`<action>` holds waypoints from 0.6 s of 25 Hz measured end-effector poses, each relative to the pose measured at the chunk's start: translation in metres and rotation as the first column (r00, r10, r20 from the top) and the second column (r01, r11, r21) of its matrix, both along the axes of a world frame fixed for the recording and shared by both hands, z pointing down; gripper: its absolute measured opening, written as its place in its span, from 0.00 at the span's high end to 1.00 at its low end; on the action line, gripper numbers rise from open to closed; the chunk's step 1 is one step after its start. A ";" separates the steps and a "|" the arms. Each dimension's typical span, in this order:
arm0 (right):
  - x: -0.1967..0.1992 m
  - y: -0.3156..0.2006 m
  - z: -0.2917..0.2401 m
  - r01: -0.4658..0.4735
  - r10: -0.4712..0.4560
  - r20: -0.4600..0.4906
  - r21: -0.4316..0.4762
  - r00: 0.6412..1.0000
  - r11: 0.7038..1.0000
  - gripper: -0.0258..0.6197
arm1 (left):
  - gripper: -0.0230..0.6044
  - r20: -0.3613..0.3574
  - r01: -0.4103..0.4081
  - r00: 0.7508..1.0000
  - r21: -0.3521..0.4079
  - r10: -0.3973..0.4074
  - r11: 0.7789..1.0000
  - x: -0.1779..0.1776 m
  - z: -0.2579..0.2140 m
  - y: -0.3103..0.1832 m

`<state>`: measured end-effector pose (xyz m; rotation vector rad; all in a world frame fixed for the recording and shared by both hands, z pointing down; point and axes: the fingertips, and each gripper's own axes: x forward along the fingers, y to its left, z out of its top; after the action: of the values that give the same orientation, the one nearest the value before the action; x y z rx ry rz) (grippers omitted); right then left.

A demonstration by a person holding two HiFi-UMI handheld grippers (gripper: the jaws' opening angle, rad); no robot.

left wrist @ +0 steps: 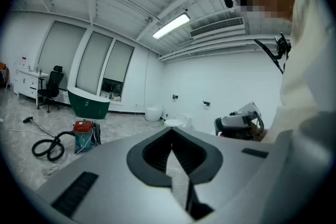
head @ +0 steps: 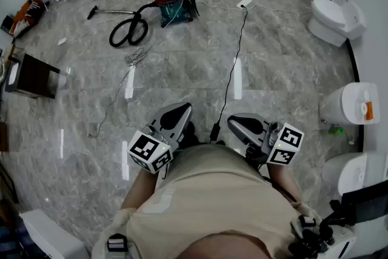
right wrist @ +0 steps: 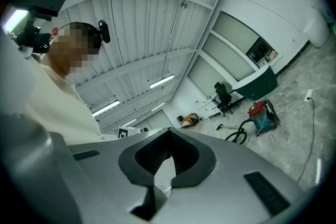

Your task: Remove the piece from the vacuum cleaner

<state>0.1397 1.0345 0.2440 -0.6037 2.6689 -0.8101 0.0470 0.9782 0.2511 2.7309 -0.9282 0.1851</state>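
Observation:
The red and teal vacuum cleaner point(head: 173, 2) stands far off on the marble floor. Its black hose point(head: 128, 30) lies coiled to its left, and a wand point(head: 112, 11) stretches further left. The vacuum cleaner point(left wrist: 83, 134) also shows small in the left gripper view, and as the vacuum cleaner point(right wrist: 260, 113) in the right gripper view. My left gripper point(head: 180, 109) and right gripper point(head: 238, 122) are held close in front of the person's body, both shut with nothing between the jaws and both well short of the vacuum.
A black cable point(head: 233, 79) runs across the floor from the person to a white socket point(head: 244, 3). White toilets point(head: 330, 21) line the right wall. A brown box point(head: 33, 76) sits at the left. A green bathtub point(left wrist: 88, 103) stands behind the vacuum.

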 end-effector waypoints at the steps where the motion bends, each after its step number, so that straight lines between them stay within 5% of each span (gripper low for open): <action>1: -0.005 -0.001 0.002 0.003 -0.003 0.000 -0.005 1.000 1.000 0.96 | 0.96 0.006 -0.002 1.000 0.004 0.002 1.000 -0.004 0.001 -0.001; 8: -0.054 -0.021 0.016 0.044 -0.045 -0.035 -0.037 0.998 0.998 0.96 | 0.96 0.062 0.019 0.998 0.034 -0.021 0.999 -0.045 0.016 -0.018; 15: -0.107 -0.073 0.020 0.033 -0.038 -0.087 -0.064 0.995 0.997 0.96 | 0.96 0.041 -0.037 0.999 0.035 0.035 0.999 -0.088 0.022 -0.076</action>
<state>0.0327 0.9617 0.2638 -0.6227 2.7501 -0.9001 -0.0406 0.9023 0.2731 2.7874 -0.9019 0.2337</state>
